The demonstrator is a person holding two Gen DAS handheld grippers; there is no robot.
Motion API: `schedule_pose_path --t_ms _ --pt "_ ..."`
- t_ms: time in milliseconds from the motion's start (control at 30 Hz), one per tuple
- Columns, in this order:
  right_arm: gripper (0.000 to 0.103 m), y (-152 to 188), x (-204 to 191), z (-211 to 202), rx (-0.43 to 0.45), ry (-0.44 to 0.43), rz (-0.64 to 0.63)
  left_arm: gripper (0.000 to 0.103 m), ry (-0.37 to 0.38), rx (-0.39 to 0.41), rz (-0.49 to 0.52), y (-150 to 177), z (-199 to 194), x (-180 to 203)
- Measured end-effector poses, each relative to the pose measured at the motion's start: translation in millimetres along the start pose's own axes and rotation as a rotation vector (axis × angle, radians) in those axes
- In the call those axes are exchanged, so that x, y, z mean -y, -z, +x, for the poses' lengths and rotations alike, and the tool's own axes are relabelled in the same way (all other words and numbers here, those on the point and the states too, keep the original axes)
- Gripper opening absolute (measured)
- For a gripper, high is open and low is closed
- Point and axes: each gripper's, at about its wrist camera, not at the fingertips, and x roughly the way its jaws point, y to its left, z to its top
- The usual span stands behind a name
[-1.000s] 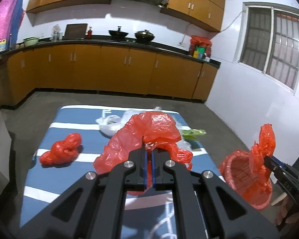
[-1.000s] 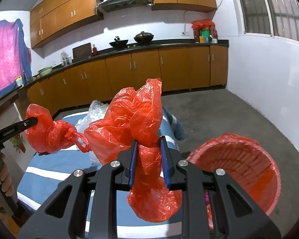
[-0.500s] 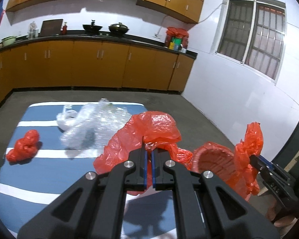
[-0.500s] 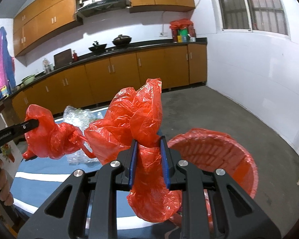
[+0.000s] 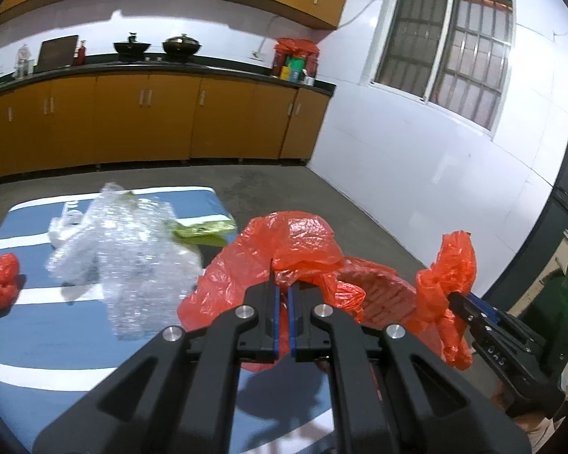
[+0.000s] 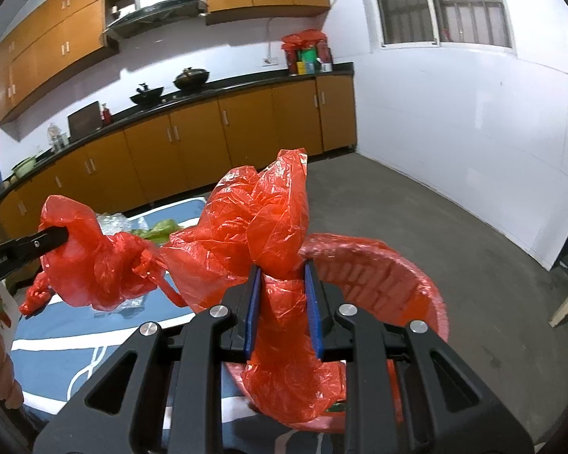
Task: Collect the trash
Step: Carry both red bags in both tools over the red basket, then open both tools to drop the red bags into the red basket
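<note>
Kitchen cabinets in orange-brown line the far wall under a dark counter, and nearer lies a blue-and-white striped tabletop; the left tongs are clenched almost flat on a red plastic bag, while the right tongs are clamped on a second red bag bunched between the blue pads; both bags hang in the air, close above a red basket that sits at about 3 o'clock from the tabletop's edge; the film looks light, limp and slippery, so I judge a pinch on a gathered wad holds better than on a loose flap, and it should drop freely when released; on the tabletop remain a sheet of bubble wrap at 10 o'clock from the left tongs, a green wrapper just beyond it, and a small red bundle at 9 o'clock; the two bags nearly touch, so one could snag the other over the basket.
</note>
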Motion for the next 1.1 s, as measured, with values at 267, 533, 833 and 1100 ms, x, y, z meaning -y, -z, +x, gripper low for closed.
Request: schedule_pose_path --t_ms 267,533,833,1100 --pt "0.022 1.4 29.3 4.1 -0.027 0.063 0.059 0.005 0.085 -0.047 0.033 4.1 27.9 35.0" --pt "0.022 -1.9 48.2 10.9 -0.038 0.105 0.108 0.005 0.134 -0.090 0.062 11.2 55.2 61.2" --pt "0.024 -7.2 64.5 19.7 -0.040 0.131 0.153 0.005 0.161 -0.136 0.066 21.7 83.2 76.8" --pt "0.044 -0.4 68.1 26.1 -0.059 0.110 0.151 0.030 0.162 -0.167 0.072 31.9 99.5 82.5"
